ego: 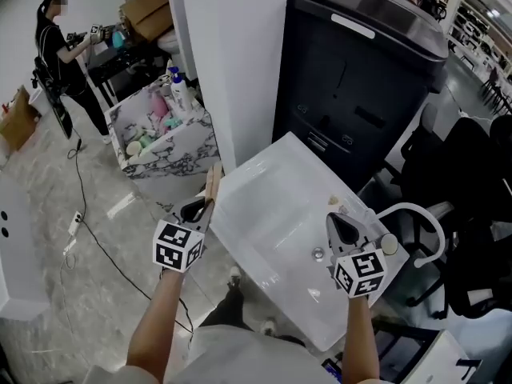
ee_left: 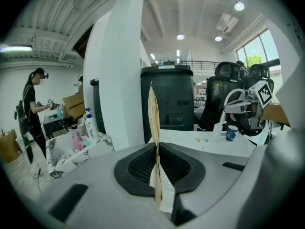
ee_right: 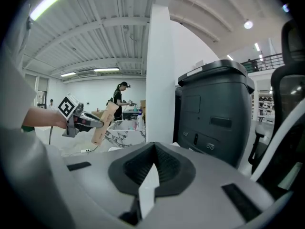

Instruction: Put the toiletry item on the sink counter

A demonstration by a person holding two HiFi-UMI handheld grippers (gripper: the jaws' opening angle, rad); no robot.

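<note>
A flat tan paper packet (ego: 213, 184) is clamped upright by the nearly closed left gripper (ego: 205, 204) at the left edge of the white rectangular sink (ego: 268, 206), over which the right gripper (ego: 336, 221) is held, jaws together and empty.

Sink (ego: 264, 214): lay straight before me, with the drain (ego: 318, 254) in its basin.
Left gripper (ego: 206, 205): I had it at the sink's left edge, a packet (ego: 214, 181) upright between its jaws.
Right gripper (ego: 338, 218): I had it over the sink's right part, the drain just left of it.
Cabinet (ego: 360, 78): stood behind the sink.
Pillar (ego: 236, 62): stood left of the cabinet, behind the sink's left corner.
Crate (ego: 172, 157): sat on the floor left of the pillar, bottles (ego: 180, 90) in it.
Person (ego: 58, 58): stood far left, beyond the crate.
Cable (ego: 88, 214): ran over the floor, left of my left arm.
Chair (ego: 472, 206): stood right of the sink.
Cup (ee_left: 231, 133): sat on the counter near the right gripper.
</note>
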